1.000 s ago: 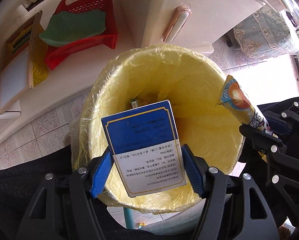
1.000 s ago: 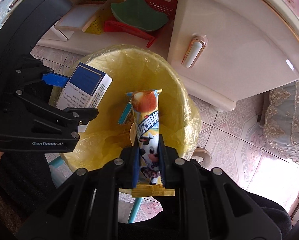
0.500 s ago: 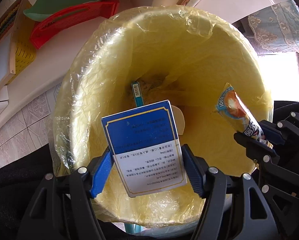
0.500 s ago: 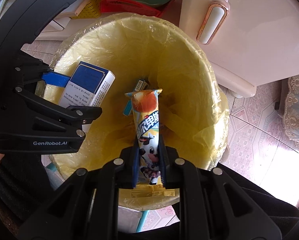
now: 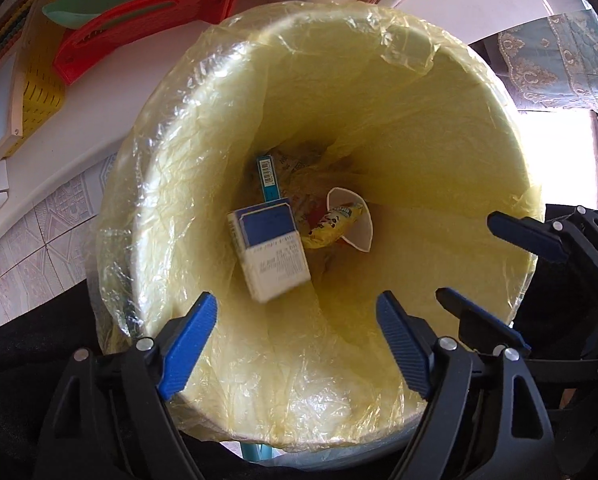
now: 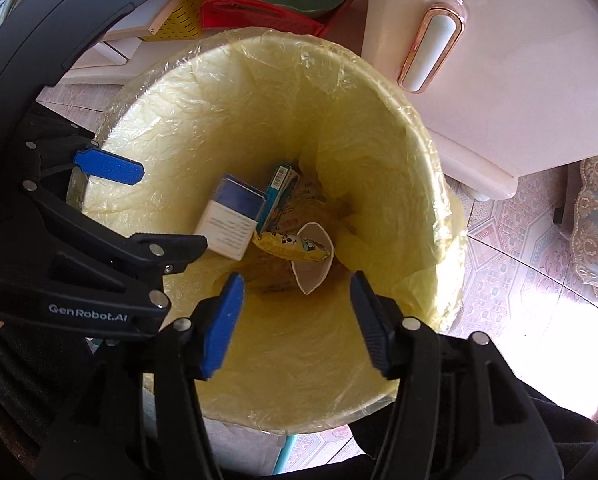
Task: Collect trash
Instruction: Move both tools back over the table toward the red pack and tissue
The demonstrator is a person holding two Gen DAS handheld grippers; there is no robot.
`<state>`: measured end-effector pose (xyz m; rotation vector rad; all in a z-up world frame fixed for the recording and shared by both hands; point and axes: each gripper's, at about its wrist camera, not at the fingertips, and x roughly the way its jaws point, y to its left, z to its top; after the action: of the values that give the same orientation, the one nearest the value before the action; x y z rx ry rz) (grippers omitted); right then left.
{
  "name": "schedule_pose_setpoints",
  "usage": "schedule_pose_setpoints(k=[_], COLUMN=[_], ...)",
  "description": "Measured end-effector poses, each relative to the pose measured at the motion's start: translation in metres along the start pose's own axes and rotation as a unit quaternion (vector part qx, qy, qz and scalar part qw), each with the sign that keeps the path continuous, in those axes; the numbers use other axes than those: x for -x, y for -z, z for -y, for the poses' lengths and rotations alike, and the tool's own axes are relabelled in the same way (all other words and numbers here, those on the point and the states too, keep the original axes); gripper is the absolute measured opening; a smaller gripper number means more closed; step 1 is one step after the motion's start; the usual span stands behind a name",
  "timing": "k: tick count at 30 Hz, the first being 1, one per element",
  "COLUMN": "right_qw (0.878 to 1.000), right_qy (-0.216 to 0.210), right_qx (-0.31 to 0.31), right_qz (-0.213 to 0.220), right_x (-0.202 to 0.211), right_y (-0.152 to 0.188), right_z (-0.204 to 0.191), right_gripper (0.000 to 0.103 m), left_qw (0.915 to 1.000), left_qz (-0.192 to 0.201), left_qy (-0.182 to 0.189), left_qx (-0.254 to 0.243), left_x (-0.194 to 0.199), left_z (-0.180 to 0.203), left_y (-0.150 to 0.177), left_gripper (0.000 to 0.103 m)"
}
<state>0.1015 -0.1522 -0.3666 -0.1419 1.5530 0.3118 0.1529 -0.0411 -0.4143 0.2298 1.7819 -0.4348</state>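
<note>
Left tongs [image 5: 295, 340] and right tongs [image 6: 297, 320]: both spread wide, nothing held, poised side by side over the bin [image 5: 511, 152]. The blue-and-white box [image 5: 269, 250] and snack wrapper [image 6: 295, 246] lie straight below at the bottom, box tilted, nearer the left tongs.

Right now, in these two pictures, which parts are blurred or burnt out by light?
Left wrist view: the blue-and-white box is smeared by motion blur; the window area at right is burnt out white. Right wrist view: the same box is slightly soft; sunlit floor tiles glare.
</note>
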Motion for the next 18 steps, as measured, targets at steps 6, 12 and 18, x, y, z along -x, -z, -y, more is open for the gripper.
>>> schedule_pose_setpoints(k=[6, 12, 18], right_qw=[1.0, 1.0, 1.0], right_qy=[-0.006, -0.001, -0.012], right_qx=[-0.004, -0.004, -0.007], right_qz=[-0.003, 0.004, 0.029], right_x=[-0.001, 0.005, 0.038], right_y=[-0.001, 0.0, 0.007], right_z=[0.002, -0.001, -0.006], right_gripper=[0.055, 0.055, 0.064], left_qw=[1.0, 0.9998, 0.9991], left_qz=[0.002, 0.012, 0.037], left_qy=[-0.003, -0.017, -0.022], left_qx=[0.002, -0.001, 0.004], left_x=[0.003, 0.011, 0.047], left_z=[-0.001, 0.001, 0.005], left_y=[0.002, 0.007, 0.024], left_gripper=[0.084, 0.084, 0.084])
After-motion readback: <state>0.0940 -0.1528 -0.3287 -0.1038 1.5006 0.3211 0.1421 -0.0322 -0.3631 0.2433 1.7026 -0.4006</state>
